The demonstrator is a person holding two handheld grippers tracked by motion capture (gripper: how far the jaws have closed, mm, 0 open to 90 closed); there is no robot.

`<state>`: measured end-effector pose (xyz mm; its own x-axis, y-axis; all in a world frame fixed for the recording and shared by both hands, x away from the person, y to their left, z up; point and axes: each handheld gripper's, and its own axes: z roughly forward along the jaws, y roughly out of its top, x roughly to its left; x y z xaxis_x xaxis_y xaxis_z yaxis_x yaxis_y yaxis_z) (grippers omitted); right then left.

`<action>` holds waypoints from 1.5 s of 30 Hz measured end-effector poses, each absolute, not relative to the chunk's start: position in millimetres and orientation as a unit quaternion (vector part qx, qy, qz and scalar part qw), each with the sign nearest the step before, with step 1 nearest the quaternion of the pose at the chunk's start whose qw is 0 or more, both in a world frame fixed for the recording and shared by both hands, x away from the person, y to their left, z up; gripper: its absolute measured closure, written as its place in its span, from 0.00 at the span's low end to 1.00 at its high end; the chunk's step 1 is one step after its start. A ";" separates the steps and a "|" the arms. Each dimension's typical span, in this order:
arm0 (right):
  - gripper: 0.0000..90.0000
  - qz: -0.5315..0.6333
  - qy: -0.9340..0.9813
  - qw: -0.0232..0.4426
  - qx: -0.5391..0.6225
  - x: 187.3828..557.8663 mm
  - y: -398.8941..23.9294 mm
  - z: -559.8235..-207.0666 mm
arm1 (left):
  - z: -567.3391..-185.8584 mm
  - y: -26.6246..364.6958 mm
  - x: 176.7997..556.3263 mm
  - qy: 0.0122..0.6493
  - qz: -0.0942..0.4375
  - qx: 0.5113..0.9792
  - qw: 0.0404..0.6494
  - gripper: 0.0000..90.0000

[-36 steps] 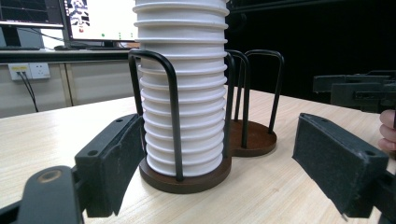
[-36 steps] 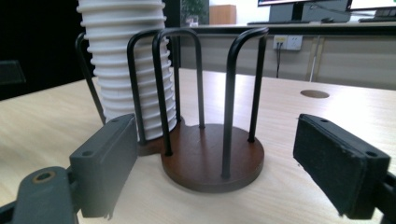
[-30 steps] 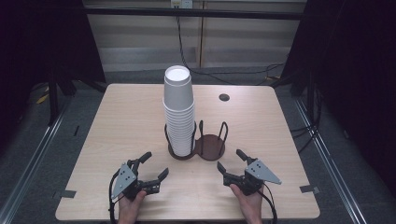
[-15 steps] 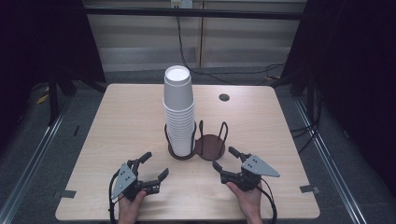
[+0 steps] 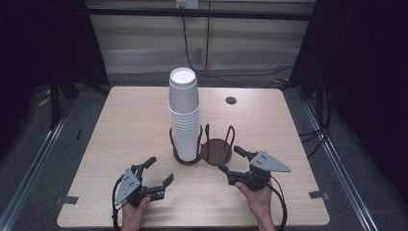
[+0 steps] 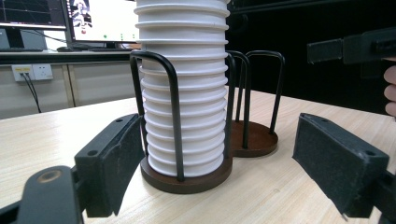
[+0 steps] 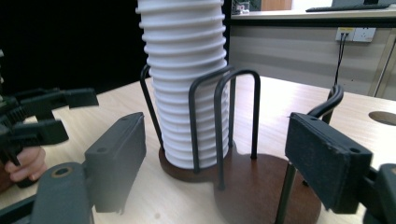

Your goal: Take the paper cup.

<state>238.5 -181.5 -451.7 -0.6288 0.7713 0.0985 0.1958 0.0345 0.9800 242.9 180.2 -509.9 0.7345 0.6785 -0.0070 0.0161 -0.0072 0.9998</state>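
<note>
The stack of white paper cups (image 5: 184, 113) stands in the left ring of the wire cup holder (image 5: 215, 150) at mid counter (image 5: 120, 125); both tools, left tool (image 5: 155, 171) and right tool (image 5: 232, 161), are wide and empty; the approach step seems in hand; next, one tool must rise to the top cup.
</note>
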 end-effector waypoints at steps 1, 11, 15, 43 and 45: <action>0.22 0.598 0.676 0.239 0.357 239.3 -181.9 -449.6 | -509.9 180.2 242.9 0.262 0.253 0.663 0.654 0.18; 0.24 0.612 0.677 0.221 0.344 246.3 -180.6 -429.5 | -509.9 180.3 242.9 0.262 0.253 0.663 0.654 0.18; 0.26 0.608 0.682 0.221 0.339 249.3 -178.4 -422.2 | -509.9 180.2 242.9 0.264 0.253 0.663 0.653 0.18; 0.25 0.620 0.711 0.164 0.288 280.9 -167.7 -358.3 | -509.9 180.2 242.9 0.262 0.255 0.663 0.654 0.18; 0.25 0.621 0.712 0.158 0.287 283.8 -167.2 -354.8 | -509.9 180.2 242.8 0.262 0.254 0.663 0.654 0.18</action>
<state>283.8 -167.2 -354.8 -0.7853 0.6048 0.1323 0.2134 0.0639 0.9749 242.8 180.2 -509.9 0.7335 0.6797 -0.0070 0.0162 -0.0072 0.9998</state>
